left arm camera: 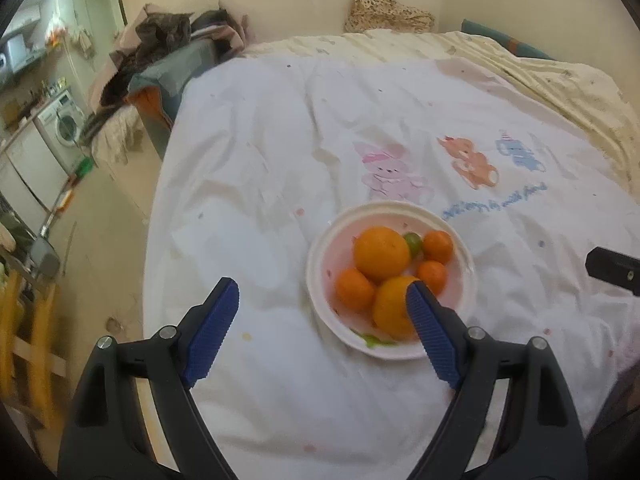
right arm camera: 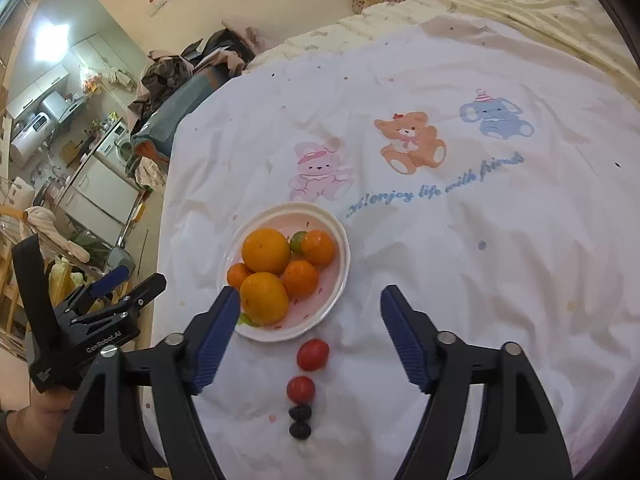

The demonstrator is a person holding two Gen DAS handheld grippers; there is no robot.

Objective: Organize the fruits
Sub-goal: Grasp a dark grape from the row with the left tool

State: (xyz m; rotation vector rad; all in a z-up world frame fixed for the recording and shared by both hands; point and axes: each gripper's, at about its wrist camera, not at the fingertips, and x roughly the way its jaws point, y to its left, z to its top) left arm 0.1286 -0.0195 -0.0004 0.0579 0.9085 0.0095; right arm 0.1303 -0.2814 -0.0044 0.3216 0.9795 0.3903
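A white bowl (left arm camera: 320, 280) (right arm camera: 340, 240) on the white cartoon-print sheet holds two large oranges (left arm camera: 382, 254) (right arm camera: 266, 251), three small tangerines (left arm camera: 354, 290) (right arm camera: 301, 278) and a small green fruit (left arm camera: 413, 243) (right arm camera: 297, 241). In the right wrist view two cherry tomatoes (right arm camera: 313, 355) and two dark berries (right arm camera: 300, 413) lie in a line on the sheet below the bowl. My left gripper (left arm camera: 322, 300) is open and empty, just left of the bowl. My right gripper (right arm camera: 310, 302) is open and empty, above the tomatoes.
The sheet (left arm camera: 260, 160) covers a bed; its left edge drops to the floor. Clothes (left arm camera: 160, 40) are piled at the back left. A washing machine (left arm camera: 64, 124) and cabinets stand at the far left. The left gripper body (right arm camera: 80, 320) shows in the right wrist view.
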